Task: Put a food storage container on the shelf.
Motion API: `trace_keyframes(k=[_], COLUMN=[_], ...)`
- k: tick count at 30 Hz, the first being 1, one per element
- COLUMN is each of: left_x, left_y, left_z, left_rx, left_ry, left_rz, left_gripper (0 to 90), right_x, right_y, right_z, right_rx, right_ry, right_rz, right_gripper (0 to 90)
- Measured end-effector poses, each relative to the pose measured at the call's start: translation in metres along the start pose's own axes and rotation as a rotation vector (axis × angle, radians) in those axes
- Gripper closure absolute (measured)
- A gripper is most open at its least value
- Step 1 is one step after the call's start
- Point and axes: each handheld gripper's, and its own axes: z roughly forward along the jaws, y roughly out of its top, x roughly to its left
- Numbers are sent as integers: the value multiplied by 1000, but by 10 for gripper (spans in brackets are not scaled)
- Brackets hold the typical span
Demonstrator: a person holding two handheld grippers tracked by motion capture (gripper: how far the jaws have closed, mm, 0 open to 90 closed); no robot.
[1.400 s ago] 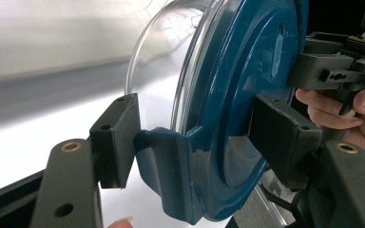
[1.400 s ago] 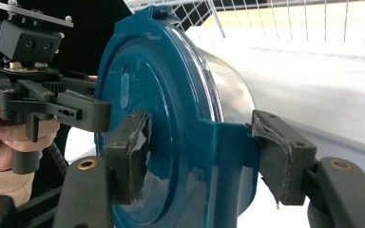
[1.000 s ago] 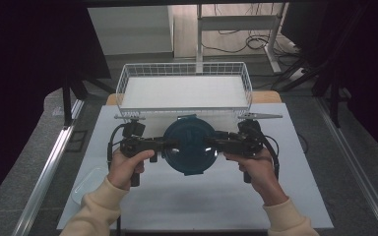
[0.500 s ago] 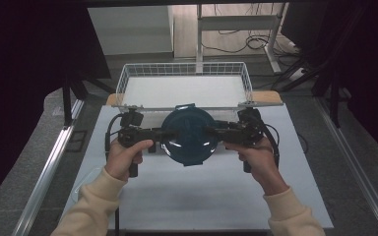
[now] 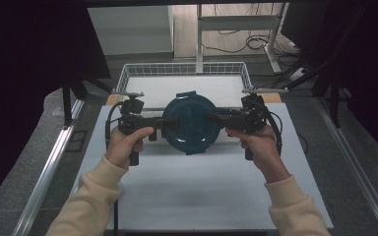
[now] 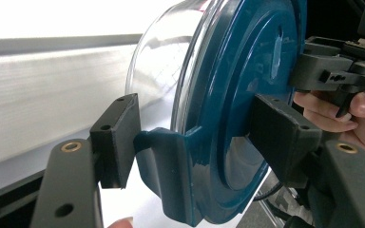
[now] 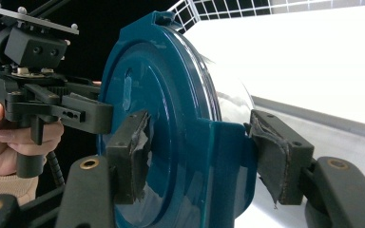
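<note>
Container lifted off the table and carried forward, toward the basket.
Pinched from both sides: left gripper point(image 5: 170, 123) clamping the latch tab on the left edge of the round container point(image 5: 191, 123), right gripper point(image 5: 216, 119) clamping the tab opposite, blue lid point(image 6: 247, 95) facing up and tipped slightly toward the person. Held above the white table point(image 5: 202, 191), now at its far edge, overlapping the near rim of the wire basket point(image 5: 128, 73); a second ago lower and nearer, half a second ago midway. Looks like a carry into the basket, nearly there, only clearing the rim and lowering left.
</note>
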Motion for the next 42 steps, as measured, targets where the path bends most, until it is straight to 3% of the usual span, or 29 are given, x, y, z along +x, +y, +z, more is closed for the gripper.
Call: trace_keyframes(k=[19, 31, 42], left_x=[-7, 3, 17], left_y=[33, 58, 79], left_z=[-3, -1, 8], left_rx=[-26, -55, -47], left_ry=[-1, -12, -26], left_rz=[14, -17, -53], left_gripper=[356, 355, 353], right_x=[-3, -12, -25], right_y=[36, 66, 80], right_z=[-5, 4, 14], right_rx=[-22, -9, -6], right_ry=[0, 3, -11], right_rz=[-19, -12, 18], right_gripper=[407, 412, 413])
